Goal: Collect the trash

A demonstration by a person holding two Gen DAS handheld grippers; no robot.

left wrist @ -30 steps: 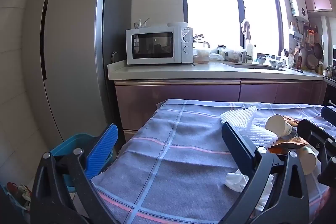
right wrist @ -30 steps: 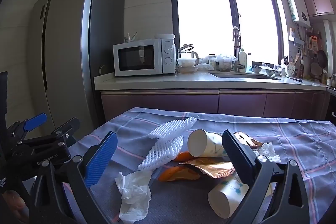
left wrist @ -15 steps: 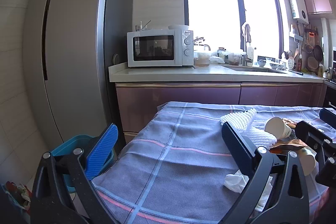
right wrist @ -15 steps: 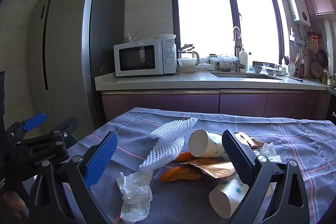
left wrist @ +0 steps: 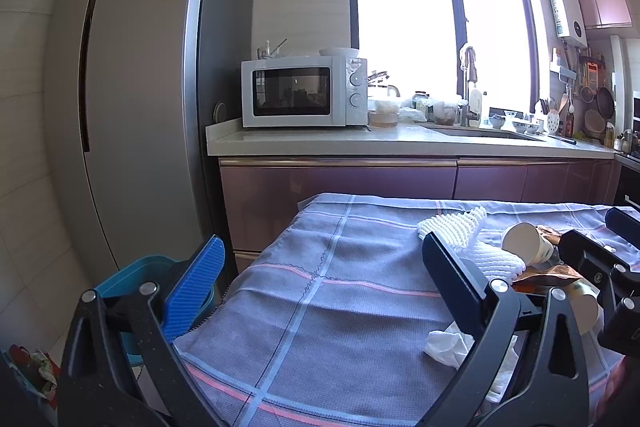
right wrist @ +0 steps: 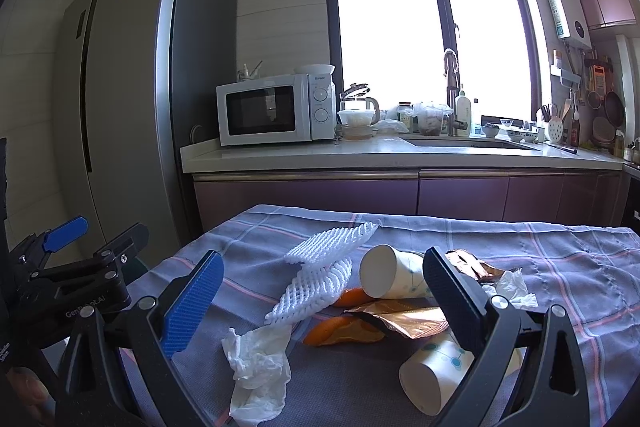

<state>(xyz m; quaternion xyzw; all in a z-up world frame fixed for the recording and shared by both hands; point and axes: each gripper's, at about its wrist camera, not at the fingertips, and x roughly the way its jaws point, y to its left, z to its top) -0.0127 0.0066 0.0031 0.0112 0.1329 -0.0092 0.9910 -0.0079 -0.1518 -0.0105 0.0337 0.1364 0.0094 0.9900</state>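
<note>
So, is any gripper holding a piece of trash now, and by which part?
Nothing is held. The left gripper and right gripper are both open and empty above the table.

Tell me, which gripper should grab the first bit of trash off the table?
Probably the right gripper. Its open fingers point straight at the pile: crumpled tissue, foam net, paper cups. The left gripper, also open, faces mostly bare tablecloth, with the trash off to its right.

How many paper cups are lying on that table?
2, both tipped over: one paper cup behind the foil wrapper, another nearest the camera. More could hide behind the right gripper.
</note>
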